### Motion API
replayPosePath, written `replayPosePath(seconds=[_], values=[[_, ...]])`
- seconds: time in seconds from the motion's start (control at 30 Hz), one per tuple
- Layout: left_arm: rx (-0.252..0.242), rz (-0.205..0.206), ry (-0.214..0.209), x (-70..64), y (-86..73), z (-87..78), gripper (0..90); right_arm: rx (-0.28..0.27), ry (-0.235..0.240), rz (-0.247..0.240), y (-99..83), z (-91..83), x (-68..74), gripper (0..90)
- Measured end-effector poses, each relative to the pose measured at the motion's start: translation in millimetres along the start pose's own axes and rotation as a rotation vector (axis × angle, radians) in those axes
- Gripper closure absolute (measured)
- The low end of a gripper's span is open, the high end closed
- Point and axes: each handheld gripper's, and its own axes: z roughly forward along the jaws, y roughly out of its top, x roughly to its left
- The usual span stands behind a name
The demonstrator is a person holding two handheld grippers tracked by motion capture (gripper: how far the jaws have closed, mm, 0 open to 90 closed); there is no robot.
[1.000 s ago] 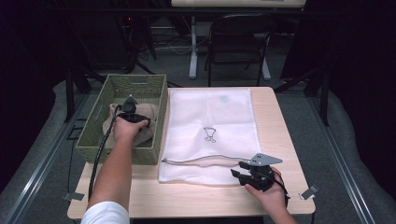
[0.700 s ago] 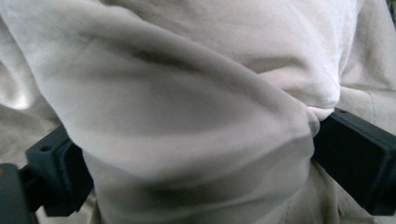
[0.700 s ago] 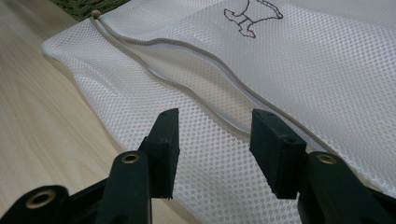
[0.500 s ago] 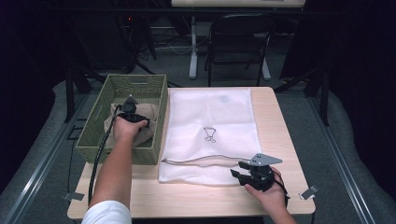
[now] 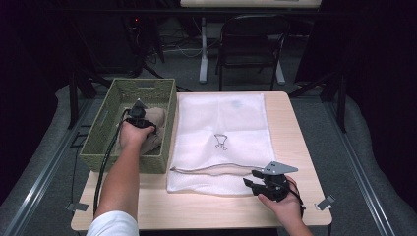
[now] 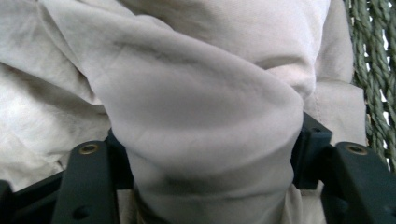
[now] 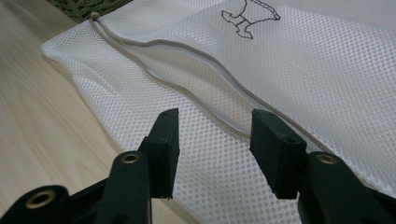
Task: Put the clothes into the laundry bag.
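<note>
Dark room surrounded a wooden table [image 5: 295, 147]. Inside the green basket [image 5: 147, 86], the left gripper [image 6: 205, 154] pinched a fold of beige cloth [image 6: 201, 107]. Right gripper [image 7: 212, 135] hovered with jaws spread over the white mesh bag [image 5: 221, 118], near its zipper [image 7: 187, 79].

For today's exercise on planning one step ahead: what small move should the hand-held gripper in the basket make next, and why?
Probably lift. The left hand-held gripper has its jaws closed around a fold of the beige cloth inside the green woven basket, while the white mesh bag lies beside it with its zipper gaping and the right hand-held gripper open at that opening.
</note>
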Motion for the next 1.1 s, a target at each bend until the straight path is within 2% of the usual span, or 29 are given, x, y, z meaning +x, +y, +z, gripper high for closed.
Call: replayPosePath(seconds=[0.6, 1.1], values=[[0.000, 0.030, -0.001, -5.3, 1.4, -8.1, 47.9, -0.002, -0.002, 0.003, -0.2, -0.1, -0.5, 52.6], [-0.043, 0.034, 0.019, -0.8, 0.1, -23.9, 49.1, -0.005, -0.006, 0.006, -0.4, -1.0, -1.9, 52.6]])
